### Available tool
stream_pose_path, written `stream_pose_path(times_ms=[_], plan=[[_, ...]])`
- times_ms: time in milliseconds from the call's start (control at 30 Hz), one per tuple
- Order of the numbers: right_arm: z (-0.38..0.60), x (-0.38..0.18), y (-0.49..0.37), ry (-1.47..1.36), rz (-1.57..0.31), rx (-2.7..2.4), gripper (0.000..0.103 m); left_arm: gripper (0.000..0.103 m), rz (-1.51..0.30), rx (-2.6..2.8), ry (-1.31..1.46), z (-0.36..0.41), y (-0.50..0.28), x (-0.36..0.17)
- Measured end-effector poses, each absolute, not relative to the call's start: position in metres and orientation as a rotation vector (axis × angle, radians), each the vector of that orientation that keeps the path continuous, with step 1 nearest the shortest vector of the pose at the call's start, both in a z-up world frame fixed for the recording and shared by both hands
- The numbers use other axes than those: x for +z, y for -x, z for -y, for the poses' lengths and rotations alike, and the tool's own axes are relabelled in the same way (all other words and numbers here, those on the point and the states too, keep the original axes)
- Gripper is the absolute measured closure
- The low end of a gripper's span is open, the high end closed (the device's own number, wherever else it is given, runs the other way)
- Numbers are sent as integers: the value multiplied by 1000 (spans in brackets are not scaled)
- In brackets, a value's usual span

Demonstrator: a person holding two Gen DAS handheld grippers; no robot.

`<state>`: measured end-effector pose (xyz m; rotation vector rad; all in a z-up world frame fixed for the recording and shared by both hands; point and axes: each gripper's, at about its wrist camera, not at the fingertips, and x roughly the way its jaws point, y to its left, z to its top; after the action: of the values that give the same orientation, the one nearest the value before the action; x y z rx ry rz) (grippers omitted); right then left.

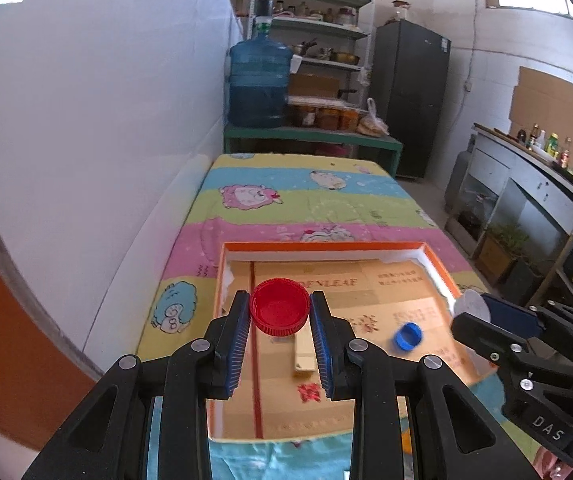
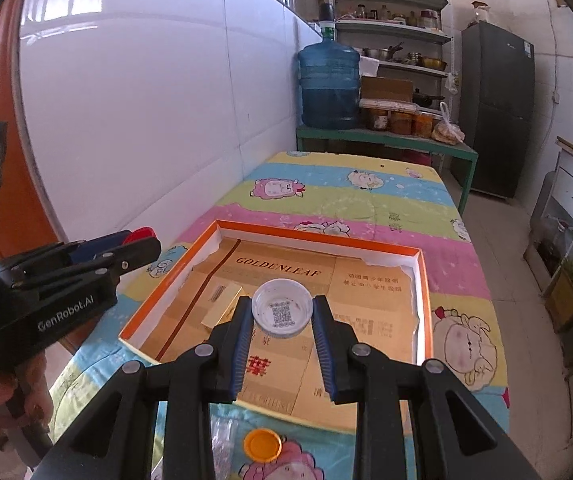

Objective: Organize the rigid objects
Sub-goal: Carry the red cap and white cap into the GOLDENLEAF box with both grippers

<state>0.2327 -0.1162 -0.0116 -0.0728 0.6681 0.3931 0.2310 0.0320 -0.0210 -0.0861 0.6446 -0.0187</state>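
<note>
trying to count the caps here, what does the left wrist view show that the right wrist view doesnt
Only the left wrist view shows the small blue cap lying in the box. Only the right wrist view shows the orange cap on the sheet outside the box, and the QR code inside the white cap. Both show the orange-rimmed box, the left gripper shut on the red cap, and the right gripper shut on the white cap.

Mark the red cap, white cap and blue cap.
red cap [image 1: 279,312], left wrist view, inner hollow.
white cap [image 2: 283,313], right wrist view, inside face with QR code.
blue cap [image 1: 408,336], left wrist view, outer side.
</note>
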Motion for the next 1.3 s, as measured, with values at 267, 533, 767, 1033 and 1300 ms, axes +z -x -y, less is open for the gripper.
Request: stream_pose_path(times_ms=[267, 533, 767, 1033, 1300], plan=[[108, -33, -266, 70, -730, 402, 73, 72, -721, -5, 109, -49, -269, -49], [96, -66, -289, 88, -812, 411, 73, 72, -804, -14, 96, -44, -292, -87], [94, -84, -300, 85, -854, 417, 73, 72, -835, -12, 84, -41, -299, -101], [89, -97, -308, 94, -892, 421, 73, 72, -879, -8, 69, -37, -305, -114], [86, -104, -311, 101, -910, 420, 73, 72, -884, -15, 63, -36, -306, -119]])
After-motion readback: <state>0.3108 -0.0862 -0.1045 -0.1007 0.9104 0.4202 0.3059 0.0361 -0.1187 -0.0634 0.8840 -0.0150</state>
